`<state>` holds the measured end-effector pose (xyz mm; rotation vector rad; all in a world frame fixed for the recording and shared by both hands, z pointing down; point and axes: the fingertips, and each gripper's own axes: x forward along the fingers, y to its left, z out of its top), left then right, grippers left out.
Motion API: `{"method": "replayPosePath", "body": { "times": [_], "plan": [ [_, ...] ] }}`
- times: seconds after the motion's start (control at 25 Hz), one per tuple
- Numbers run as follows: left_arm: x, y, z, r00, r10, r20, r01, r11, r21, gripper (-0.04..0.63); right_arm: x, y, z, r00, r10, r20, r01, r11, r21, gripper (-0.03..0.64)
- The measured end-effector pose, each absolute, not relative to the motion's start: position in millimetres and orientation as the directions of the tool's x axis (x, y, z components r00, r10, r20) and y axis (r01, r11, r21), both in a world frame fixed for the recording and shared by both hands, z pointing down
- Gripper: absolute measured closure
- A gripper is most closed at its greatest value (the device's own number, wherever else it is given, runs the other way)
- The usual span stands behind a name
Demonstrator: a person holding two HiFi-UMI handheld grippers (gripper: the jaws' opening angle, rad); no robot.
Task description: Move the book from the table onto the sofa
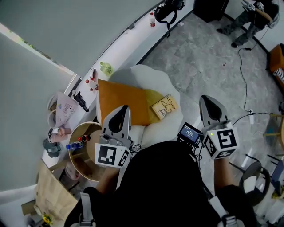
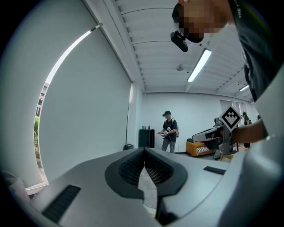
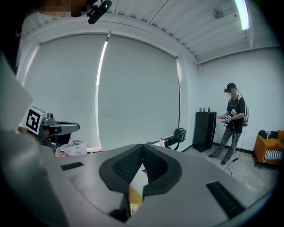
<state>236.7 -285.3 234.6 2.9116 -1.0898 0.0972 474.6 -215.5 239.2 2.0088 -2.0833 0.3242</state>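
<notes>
While the yellow-covered paperback book [image 1: 165,107] lies on the white, cloud-shaped sofa [image 1: 141,74] beside a square orange cushion [image 1: 122,101], the left gripper [image 1: 121,111] and right gripper [image 1: 207,101] hover nearer the camera, both closed and empty. Resting close to the seat's edge, the book could slide off if a gripper bumped it.

I am seeing bright, even light in all three views. In the right gripper view, daylight is coming softly through a drawn blind [image 3: 133,93], and a ceiling lamp [image 3: 242,11] is glaring white at the top edge. In the left gripper view a strip light [image 2: 199,65] is burning out. Both gripper views are bending straight lines hard and darkening to black at the corners. The left claw [image 2: 144,150] and right claw [image 3: 143,145] are looking soft near the lens. In the head view the floor [image 1: 199,57] is showing only faint shadows, and a black top [image 1: 164,186] is swallowing detail.
</notes>
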Motion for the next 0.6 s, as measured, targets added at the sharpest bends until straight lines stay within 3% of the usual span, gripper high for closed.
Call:
{"method": "replayPosePath", "body": {
  "times": [0.6],
  "plan": [
    [250.1,-266.9,227.4,0.766,-0.641,0.056,-0.642,-0.767,-0.004,0.583,489.9,-191.9,230.3,-0.005,-0.957,0.291,-1.0,0.006,0.005,0.603]
  ]
}}
